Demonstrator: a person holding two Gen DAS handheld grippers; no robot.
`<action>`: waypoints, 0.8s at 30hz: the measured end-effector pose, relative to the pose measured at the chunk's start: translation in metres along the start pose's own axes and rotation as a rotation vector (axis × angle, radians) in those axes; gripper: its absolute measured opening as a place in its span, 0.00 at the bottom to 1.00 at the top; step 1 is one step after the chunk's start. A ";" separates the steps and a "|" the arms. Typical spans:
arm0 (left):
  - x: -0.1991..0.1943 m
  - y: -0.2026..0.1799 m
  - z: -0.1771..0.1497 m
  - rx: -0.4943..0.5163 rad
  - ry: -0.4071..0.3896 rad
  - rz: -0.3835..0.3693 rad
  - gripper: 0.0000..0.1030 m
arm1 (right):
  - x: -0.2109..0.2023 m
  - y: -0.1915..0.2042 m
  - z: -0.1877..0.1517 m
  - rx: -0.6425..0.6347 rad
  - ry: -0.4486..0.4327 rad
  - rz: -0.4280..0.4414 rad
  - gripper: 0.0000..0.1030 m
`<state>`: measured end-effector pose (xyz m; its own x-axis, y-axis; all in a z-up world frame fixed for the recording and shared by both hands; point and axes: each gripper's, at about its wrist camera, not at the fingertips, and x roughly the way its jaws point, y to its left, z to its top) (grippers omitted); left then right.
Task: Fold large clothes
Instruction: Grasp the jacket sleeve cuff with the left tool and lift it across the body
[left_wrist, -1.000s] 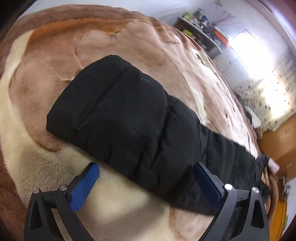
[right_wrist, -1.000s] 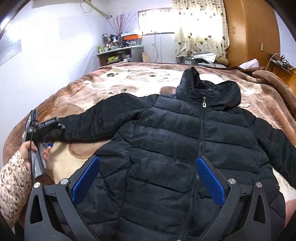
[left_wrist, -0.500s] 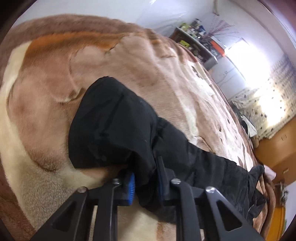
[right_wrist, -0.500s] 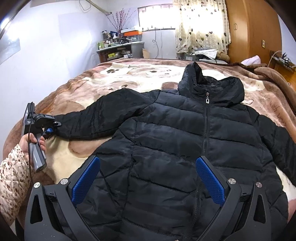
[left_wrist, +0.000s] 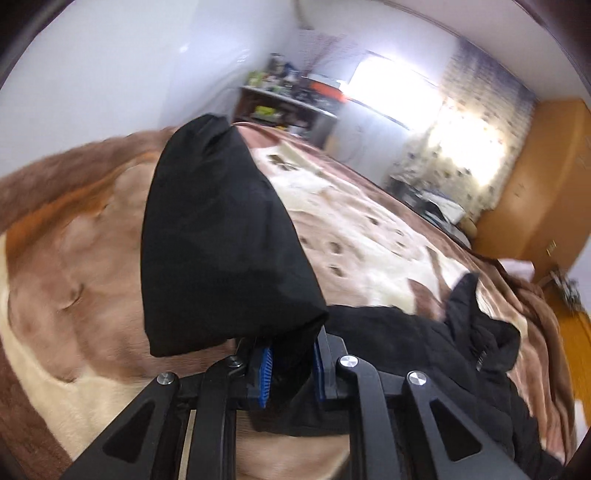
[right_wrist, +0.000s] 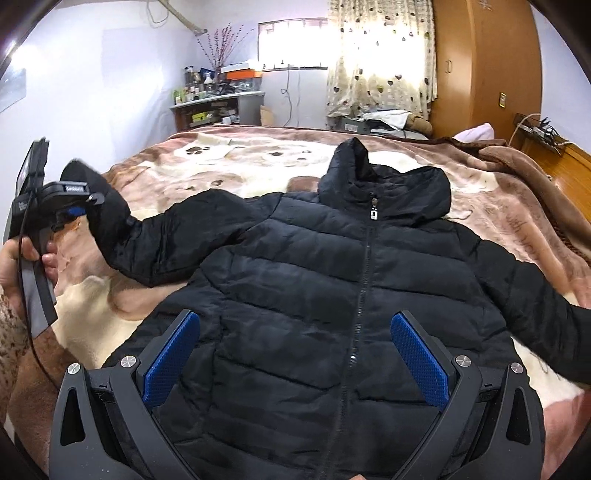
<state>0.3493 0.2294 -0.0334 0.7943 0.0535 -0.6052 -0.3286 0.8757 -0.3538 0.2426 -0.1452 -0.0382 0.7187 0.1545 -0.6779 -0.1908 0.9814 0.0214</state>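
Note:
A black hooded puffer jacket (right_wrist: 325, 295) lies face up and zipped on the bed, hood toward the far end. My left gripper (left_wrist: 290, 363) is shut on the jacket's left sleeve (left_wrist: 218, 240) near the cuff and holds it lifted off the blanket; the cuff end stands up in front of the camera. In the right wrist view the left gripper (right_wrist: 79, 212) shows at the far left with the raised sleeve (right_wrist: 147, 236). My right gripper (right_wrist: 295, 354) is open and empty above the jacket's lower front. The other sleeve (right_wrist: 535, 295) lies stretched to the right.
The bed is covered by a brown and cream plush blanket (right_wrist: 229, 158). A cluttered desk (right_wrist: 218, 107) stands by the far wall next to a curtained window (right_wrist: 376, 59). A wooden wardrobe (right_wrist: 484, 66) is at the right. A bunched brown blanket (right_wrist: 517, 166) lies along the bed's right side.
My left gripper closed on the sleeve near the cuff and lifted it up off the blanket, swinging toward the jacket body. My right gripper stayed open above the jacket and moved slightly closer.

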 end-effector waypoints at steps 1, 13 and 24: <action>-0.001 -0.011 0.000 0.014 0.005 -0.012 0.17 | -0.001 -0.004 0.000 0.008 -0.001 0.001 1.00; -0.004 -0.162 -0.044 0.325 0.116 -0.170 0.16 | -0.008 -0.054 -0.003 0.134 -0.002 -0.012 1.00; 0.051 -0.249 -0.122 0.522 0.334 -0.211 0.17 | -0.002 -0.101 -0.016 0.194 0.037 -0.090 1.00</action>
<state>0.4098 -0.0446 -0.0633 0.5856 -0.2237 -0.7791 0.1753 0.9734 -0.1477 0.2502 -0.2468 -0.0509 0.7015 0.0643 -0.7098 0.0077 0.9952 0.0978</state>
